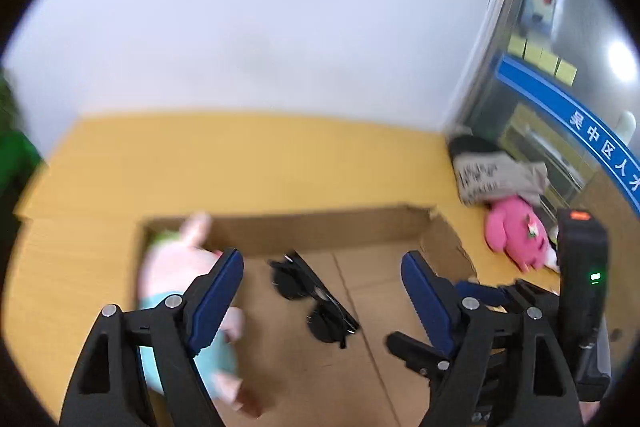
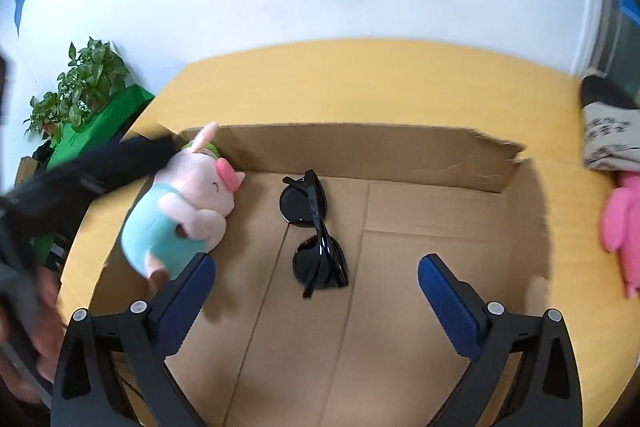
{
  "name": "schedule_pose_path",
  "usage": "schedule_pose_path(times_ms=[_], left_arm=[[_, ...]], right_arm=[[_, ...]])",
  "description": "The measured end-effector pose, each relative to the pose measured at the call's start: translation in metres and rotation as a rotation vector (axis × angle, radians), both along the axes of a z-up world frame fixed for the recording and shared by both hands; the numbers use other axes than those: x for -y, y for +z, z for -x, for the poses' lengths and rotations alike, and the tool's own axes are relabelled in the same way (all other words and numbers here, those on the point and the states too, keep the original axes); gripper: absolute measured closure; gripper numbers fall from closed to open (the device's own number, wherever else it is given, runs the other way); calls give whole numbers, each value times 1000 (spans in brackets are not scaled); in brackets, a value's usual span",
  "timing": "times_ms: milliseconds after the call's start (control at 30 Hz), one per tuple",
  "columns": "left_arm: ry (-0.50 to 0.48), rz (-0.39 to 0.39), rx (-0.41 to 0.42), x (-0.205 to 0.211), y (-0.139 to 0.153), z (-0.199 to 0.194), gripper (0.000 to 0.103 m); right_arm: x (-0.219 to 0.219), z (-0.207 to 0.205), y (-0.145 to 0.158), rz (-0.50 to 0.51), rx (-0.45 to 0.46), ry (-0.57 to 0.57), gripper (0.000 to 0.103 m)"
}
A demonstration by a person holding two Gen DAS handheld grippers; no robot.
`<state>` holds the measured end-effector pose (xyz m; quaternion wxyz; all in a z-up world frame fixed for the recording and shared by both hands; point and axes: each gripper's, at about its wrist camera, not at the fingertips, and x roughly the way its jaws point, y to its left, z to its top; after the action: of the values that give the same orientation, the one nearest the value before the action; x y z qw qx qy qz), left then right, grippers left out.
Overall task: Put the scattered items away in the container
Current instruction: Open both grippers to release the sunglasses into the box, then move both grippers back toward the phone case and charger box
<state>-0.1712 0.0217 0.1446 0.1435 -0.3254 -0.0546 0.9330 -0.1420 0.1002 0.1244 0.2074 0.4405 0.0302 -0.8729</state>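
- Sunglasses (image 2: 316, 233) lie folded on the floor of the box (image 2: 400, 151), ahead of the right gripper (image 2: 316, 279), whose jaws gape wide with nothing between them.
- Left gripper (image 1: 322, 275) likewise stands open and empty above the box, the plush pig (image 2: 180, 211) just beyond its left finger.
- Glossy black plastic frames; soft pink-and-teal pig; plain brown cardboard on a yellow table (image 2: 360, 83).
- Both grippers tilt downward into the box.

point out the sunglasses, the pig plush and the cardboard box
sunglasses (image 2: 316, 231), right wrist view, on the bridge between the lenses
pig plush (image 2: 200, 199), right wrist view, on its pale pink head
cardboard box (image 2: 360, 151), right wrist view, on its far wall
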Motion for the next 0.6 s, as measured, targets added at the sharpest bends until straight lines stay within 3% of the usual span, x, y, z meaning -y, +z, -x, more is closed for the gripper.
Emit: schedule_pose_path(times_ms=[133,233,333,600], left_arm=[[62,60,-106,5,11,-55,22],[104,78,-136,5,7,-84,22],[144,85,-133,-4,1,-104,22],[140,89,-84,-5,-9,-121,22]], right_arm=[[-17,-41,8,-27,-39,-33,0],[-11,-62,16,-46,-67,-45,0],[-20,-88,24,-68,-98,-67,0],[-27,-115,36,-71,-126,-70,0]])
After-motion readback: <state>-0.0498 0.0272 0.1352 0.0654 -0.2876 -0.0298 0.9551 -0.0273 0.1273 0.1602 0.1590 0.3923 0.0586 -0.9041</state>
